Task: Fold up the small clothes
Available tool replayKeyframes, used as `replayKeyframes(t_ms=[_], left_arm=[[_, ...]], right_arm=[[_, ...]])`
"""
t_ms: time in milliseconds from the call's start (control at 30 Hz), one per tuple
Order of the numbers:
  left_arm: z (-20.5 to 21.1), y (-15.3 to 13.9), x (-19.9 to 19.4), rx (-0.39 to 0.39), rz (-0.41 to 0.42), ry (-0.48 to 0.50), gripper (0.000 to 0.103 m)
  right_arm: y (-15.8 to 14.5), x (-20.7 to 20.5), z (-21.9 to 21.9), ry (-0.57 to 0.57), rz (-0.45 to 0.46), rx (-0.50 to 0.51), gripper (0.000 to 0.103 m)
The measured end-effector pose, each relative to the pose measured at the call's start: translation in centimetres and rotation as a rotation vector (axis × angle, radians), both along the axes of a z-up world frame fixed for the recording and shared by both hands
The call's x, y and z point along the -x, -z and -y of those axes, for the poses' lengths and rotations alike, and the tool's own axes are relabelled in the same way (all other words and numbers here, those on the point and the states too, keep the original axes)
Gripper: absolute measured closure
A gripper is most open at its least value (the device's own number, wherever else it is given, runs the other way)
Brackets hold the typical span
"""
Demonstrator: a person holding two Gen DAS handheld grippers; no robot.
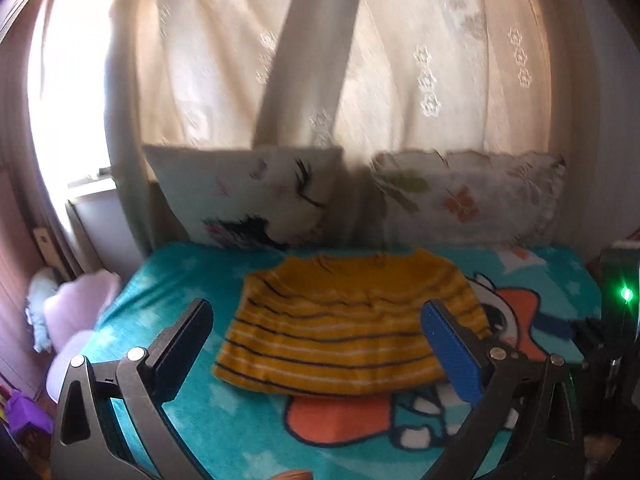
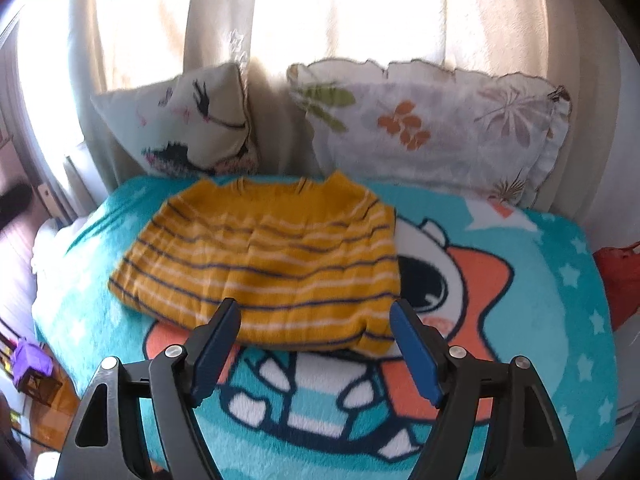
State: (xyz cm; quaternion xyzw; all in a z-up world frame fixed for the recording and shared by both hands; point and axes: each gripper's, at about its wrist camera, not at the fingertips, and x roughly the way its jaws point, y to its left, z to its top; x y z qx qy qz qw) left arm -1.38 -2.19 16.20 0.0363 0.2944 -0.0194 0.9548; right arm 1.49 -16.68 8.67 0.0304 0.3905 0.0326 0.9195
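Left wrist view: the left gripper [image 1: 316, 344] is hovering above the bed with its jaws standing wide apart and nothing between the pads. A yellow striped garment [image 1: 344, 332] is lying folded and flat on the teal cartoon blanket [image 1: 192, 280], roughly central across the bed. Its near hem is sitting just beyond the fingertips; its far edge is lying close to the two pillows without clearly touching them. The bed's left edge is dropping off toward a pink item [image 1: 80, 304] and a purple toy [image 1: 24, 416] on the floor.

Right wrist view: the right gripper [image 2: 316, 332] is also hanging over the blanket, jaws spread wide and holding nothing, with the garment's near right corner showing between the fingers. The face-print pillow [image 2: 180, 120] and the leaf-print pillow [image 2: 432, 120] are leaning against the curtain [image 2: 340, 8] at the far side. Bare blanket is lying open to the right of the garment and along the near edge. A red object [image 2: 620, 276] is sitting past the bed's right edge.
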Motion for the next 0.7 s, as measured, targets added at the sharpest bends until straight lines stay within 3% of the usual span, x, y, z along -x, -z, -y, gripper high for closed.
replayKeyframes(t_ms=[267,700], left_arm=[[1.1,5.0,-0.6,-0.003,-0.205,0.047,0.0],[0.4,7.0,-2.3,0.009,-0.289,0.033,0.0]], right_arm=[[1.6,-0.4,0.1,0.056,-0.049,-0.005,0.019],[3.1,-1.8,0.2,0.087,-0.094,-0.022,0.019]])
